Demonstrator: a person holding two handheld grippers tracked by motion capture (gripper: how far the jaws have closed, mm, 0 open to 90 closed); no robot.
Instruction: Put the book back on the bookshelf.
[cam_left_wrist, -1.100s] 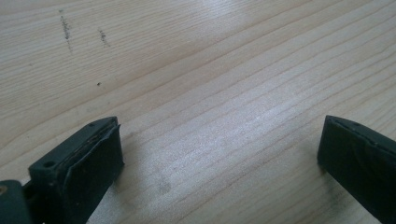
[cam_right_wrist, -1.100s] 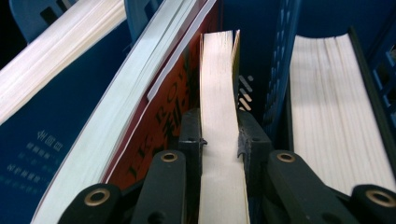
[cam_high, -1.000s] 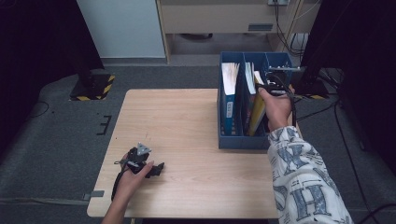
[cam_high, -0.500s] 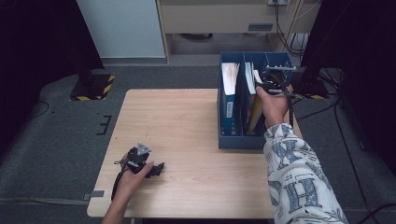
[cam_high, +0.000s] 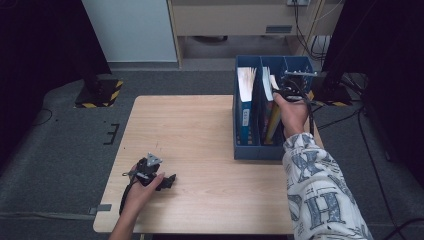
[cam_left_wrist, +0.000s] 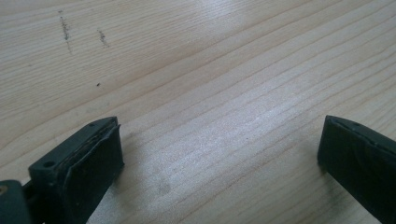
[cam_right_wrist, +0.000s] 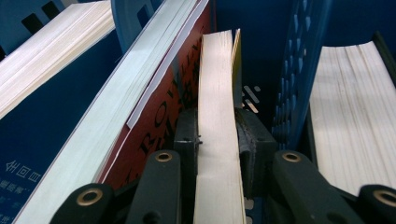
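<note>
- The right gripper (cam_right_wrist: 215, 140) has its two black jaws pinched on the page edge of a thin yellow-covered book (cam_right_wrist: 217, 116), one pad on each flat side, the cream pages running straight up between them
- That book stands upright in the middle compartment of the blue plastic file rack (cam_high: 260, 150), just beside a thicker red-covered book (cam_right_wrist: 163, 100) that leans against it
- A blue-covered book (cam_high: 245, 107) stands in the rack's left compartment; another block of cream pages (cam_right_wrist: 355, 112) sits past the perforated blue wall on the other side
- In the high view the right hand (cam_high: 292, 112) reaches forward over the rack, patterned white sleeve (cam_high: 320, 195) stretched along the table's right edge
- The left gripper (cam_left_wrist: 219, 154) rests low over the pale wooden table (cam_high: 200, 130), jaws spread wide with bare wood between them, near the front left corner, well apart from the rack
</note>
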